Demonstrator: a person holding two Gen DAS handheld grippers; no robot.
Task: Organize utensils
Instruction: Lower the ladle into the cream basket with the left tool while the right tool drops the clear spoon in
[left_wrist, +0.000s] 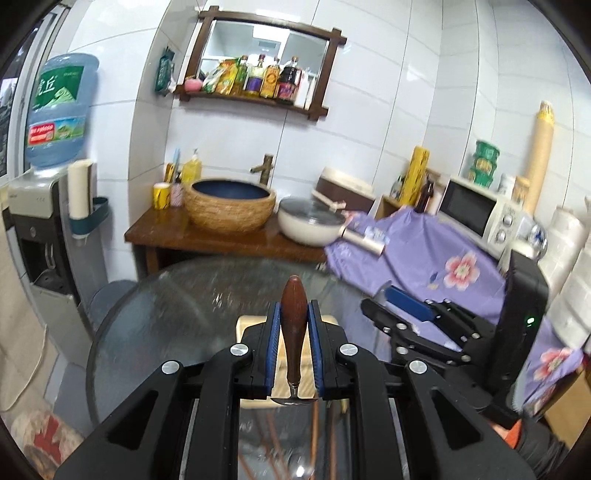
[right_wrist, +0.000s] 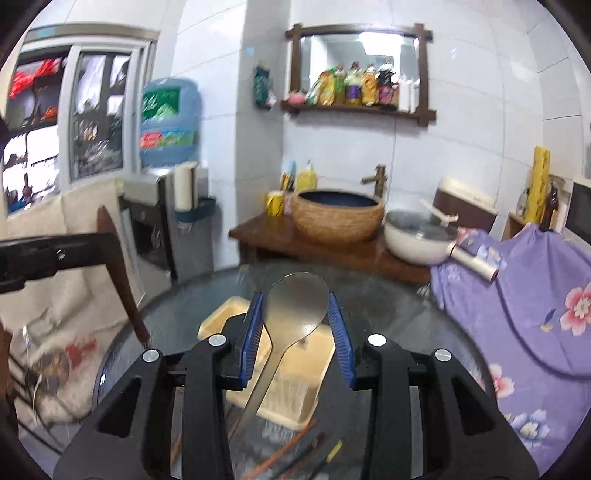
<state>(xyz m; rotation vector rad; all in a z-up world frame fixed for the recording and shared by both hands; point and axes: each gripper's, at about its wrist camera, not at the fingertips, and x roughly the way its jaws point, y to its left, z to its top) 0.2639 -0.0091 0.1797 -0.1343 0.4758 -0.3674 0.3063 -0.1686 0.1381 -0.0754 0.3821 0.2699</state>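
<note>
My left gripper is shut on the brown wooden handle of a utensil, which points forward; its metal neck shows near the camera. In the right wrist view the left gripper enters from the left, the wooden handle slanting down from it. My right gripper is shut on a flat metal spoon, its pads against the edges of the oval head and the stem running back toward the camera. Both are held above a beige tray on the round glass table. The right gripper also shows in the left wrist view.
Several chopsticks lie on the glass in front of the tray. Behind the table are a wooden counter with a woven basin and a white pan. A purple flowered cloth covers things at the right; a water dispenser stands at the left.
</note>
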